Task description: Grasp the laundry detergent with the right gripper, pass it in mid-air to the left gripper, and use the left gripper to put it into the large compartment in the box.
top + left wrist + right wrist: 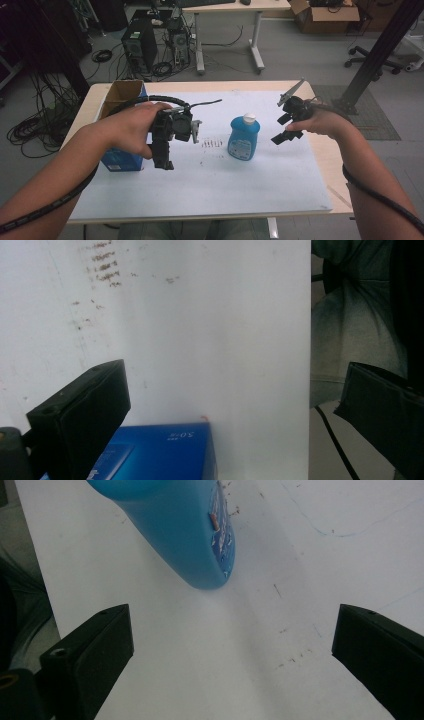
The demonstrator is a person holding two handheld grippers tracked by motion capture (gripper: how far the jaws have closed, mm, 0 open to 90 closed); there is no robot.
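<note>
**Blue bottle stood between two open grippers**

White board (210, 175) covered most of the wooden table (330, 150), and it had small brown marks (212, 143) near the middle. A blue plastic bottle (243, 137) with a white cap stood upright on the board, just right of those marks. It had a label on its front, but the words were too small to read.

At the left edge of the board sat a blue cardboard box (120, 125) with its top flaps open. In the left gripper view, a corner of the box (165, 450) showed some small white print that looked like "5.0", though it was hard to be sure.

The left gripper (164, 162) was held in the person's left hand (132, 127), in the air beside the box. Its jaws pointed down at the board. In the left gripper view the two black jaws stood far apart with nothing between them.

The right gripper (285, 131) was held in the right hand (325, 122), in the air to the right of the bottle and near it, but not touching. In the right gripper view its jaws were also wide apart and held nothing. The bottom of the bottle (185, 530) showed ahead of them.

A black cable (380, 197) ran along each forearm.
</note>
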